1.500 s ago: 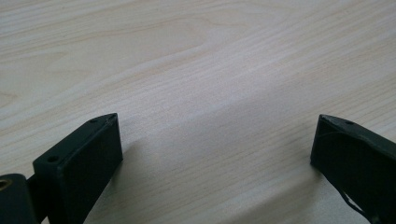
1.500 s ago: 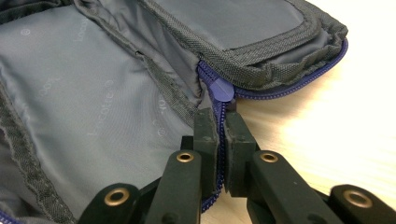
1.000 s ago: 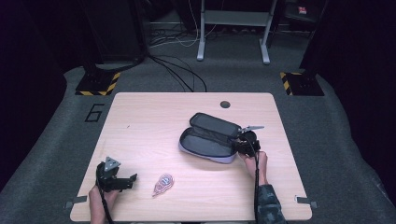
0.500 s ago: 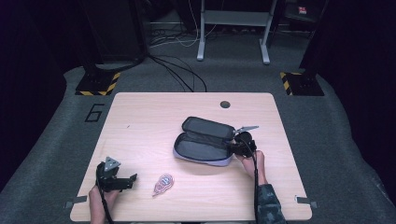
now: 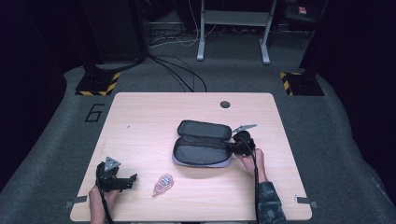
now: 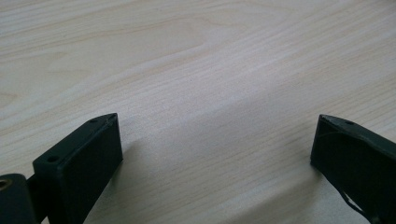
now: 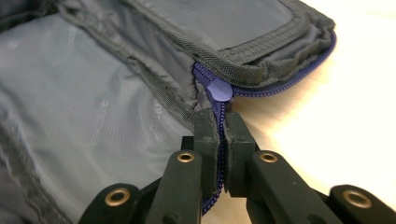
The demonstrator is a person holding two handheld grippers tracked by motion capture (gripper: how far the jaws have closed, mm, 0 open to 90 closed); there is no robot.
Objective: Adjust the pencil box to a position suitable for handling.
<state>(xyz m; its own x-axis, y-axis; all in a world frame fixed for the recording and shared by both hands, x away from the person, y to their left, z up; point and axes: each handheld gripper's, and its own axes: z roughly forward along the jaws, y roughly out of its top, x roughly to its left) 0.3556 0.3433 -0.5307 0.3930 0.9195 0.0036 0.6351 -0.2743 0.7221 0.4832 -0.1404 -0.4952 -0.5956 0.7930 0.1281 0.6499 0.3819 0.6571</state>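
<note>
Fingers [image 7: 223,154] pinch purple zipper tape [image 7: 219,109] of woven-edged pouch [image 7: 116,93].

A small pink tape dispenser [image 5: 163,185] lies near the table's [image 5: 140,121] front edge; a dark grommet [image 5: 225,104] sits by its far edge.

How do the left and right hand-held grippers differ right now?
The left hand-held gripper has its jaws wide apart over bare table; the right hand-held gripper is clamped on the pencil case's purple zipper. The left sits near the front corner, the right at the case's end. Both are black.
</note>
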